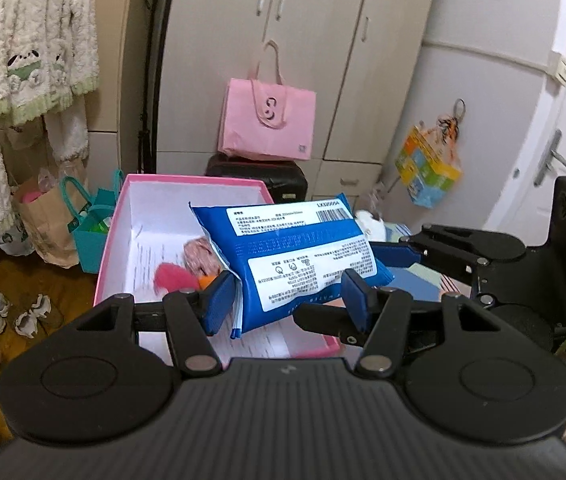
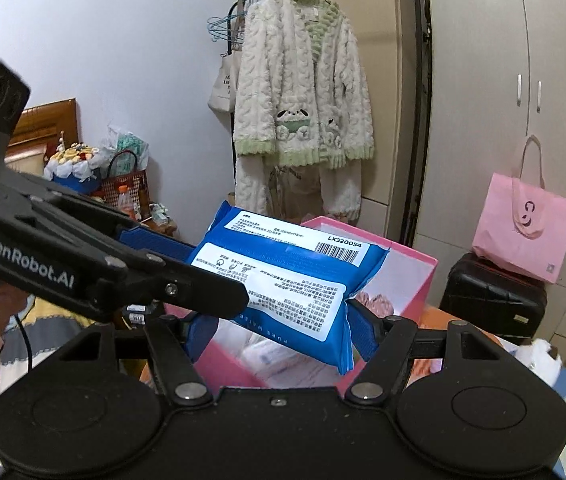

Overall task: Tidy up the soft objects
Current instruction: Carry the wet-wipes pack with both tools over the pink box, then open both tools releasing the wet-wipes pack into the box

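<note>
Wipes, in a soft blue pack (image 1: 295,256) with white printed labels, hang in the air above a pink box (image 1: 115,224), label side up and tilted.

From the left wrist view, going left to right: a fluffy white and green robe (image 1: 27,52) hangs at the far left, with paper bags and a teal bag (image 1: 91,232) on the floor below it. Next comes the pink box, white inside, holding printed paper, a red fuzzy item (image 1: 173,276) and a pinkish knitted piece (image 1: 201,256). The left gripper (image 1: 287,300) has its blue fingers (image 1: 219,300) set on either side of the pack's near end; whether they press it cannot be told for sure, though the pack sits between them. Behind stands a pink tote bag (image 1: 269,120) on a black suitcase (image 1: 259,178). At the right, the right gripper (image 1: 403,254) reaches in and meets the pack's far corner.

From the right wrist view, the left gripper (image 2: 187,252) enters from the left, one finger above the pack (image 2: 279,276) and one below. The right gripper (image 2: 283,332) has its fingers (image 2: 365,332) closed against the pack's lower end, pinching it. The box (image 2: 415,280) lies under the pack, and the tote (image 2: 523,236) stands at the far right.
</note>
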